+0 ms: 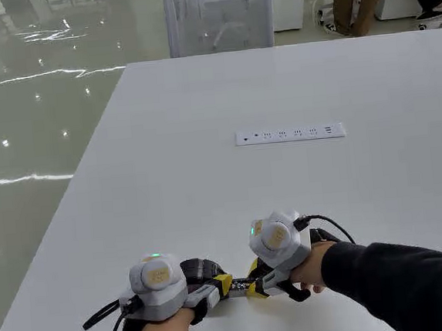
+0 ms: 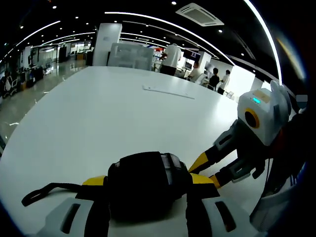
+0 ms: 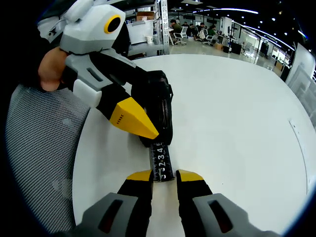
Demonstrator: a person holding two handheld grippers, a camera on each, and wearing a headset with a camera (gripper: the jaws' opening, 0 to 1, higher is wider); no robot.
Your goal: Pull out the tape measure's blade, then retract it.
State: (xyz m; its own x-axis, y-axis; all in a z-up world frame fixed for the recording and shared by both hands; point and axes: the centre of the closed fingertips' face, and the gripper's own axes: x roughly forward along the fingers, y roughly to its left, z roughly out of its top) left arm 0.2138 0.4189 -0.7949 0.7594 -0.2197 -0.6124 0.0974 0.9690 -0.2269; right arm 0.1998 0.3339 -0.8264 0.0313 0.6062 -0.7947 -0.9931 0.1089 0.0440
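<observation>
The white table (image 1: 203, 136) lies open ahead and to both sides. 1 power strip (image 1: 289, 134) sits mid-table, well apart. At the near edge, the left gripper (image 1: 215, 280) clamping the tape measure (image 1: 201, 269) and the right gripper (image 1: 254, 285) pinching its short blade (image 1: 240, 285) block each other's path. A black cable (image 1: 102, 315) trails near-left.

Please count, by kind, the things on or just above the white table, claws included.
tape measure: 1
power strip: 1
claws: 2, the left claw and the right claw
total: 4
</observation>
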